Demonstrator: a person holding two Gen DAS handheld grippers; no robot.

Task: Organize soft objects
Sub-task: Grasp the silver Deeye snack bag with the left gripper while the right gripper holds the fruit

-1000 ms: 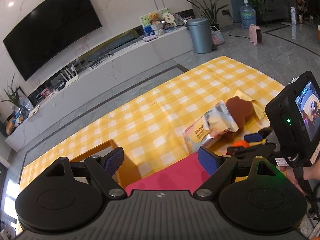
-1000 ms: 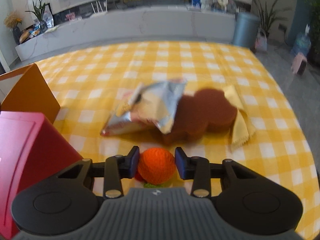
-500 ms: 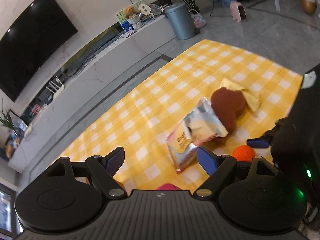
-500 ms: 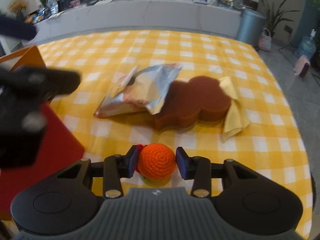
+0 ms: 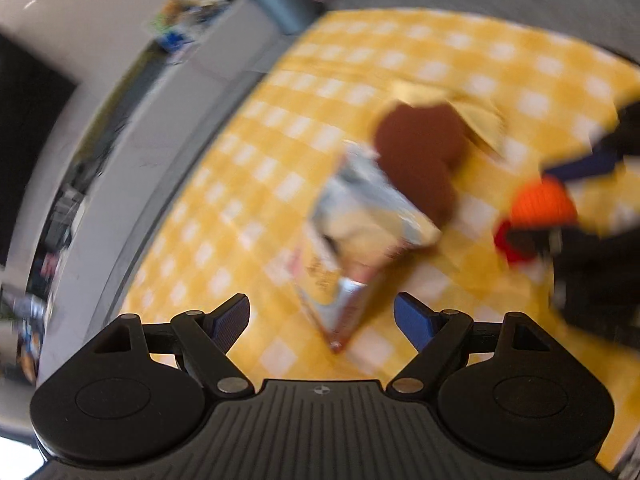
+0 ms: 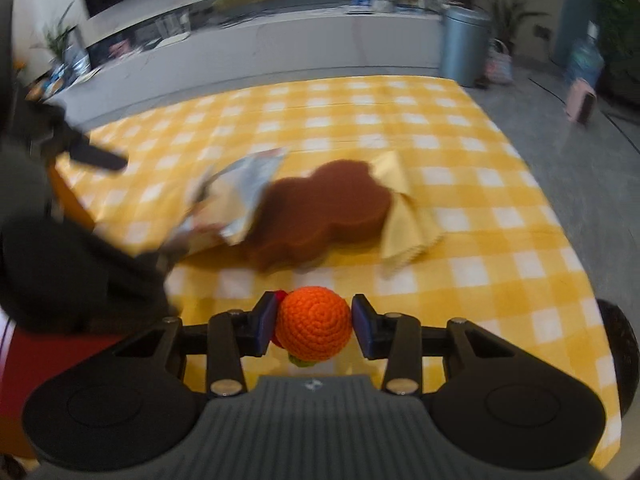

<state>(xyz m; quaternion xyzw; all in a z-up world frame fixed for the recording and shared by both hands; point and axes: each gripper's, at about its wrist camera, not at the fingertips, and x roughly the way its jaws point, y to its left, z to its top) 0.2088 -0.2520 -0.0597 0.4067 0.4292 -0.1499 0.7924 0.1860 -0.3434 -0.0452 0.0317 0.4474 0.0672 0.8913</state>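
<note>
Pads of the right gripper (image 6: 314, 326) pinch an orange crocheted ball (image 6: 313, 323), just short of the brown sponge (image 6: 324, 210). Beside that sponge, the snack bag (image 5: 352, 236) lies beyond the spread, empty left gripper (image 5: 322, 322).

I saw a yellow checked cloth (image 6: 460, 184) carrying a snack bag (image 6: 236, 196), a brown sponge (image 6: 324, 212) and a yellow rag (image 6: 404, 216).

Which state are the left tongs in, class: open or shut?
Open. The left tongs have their blue pads wide apart, nothing between them; the snack bag lies just ahead on the cloth.
</note>
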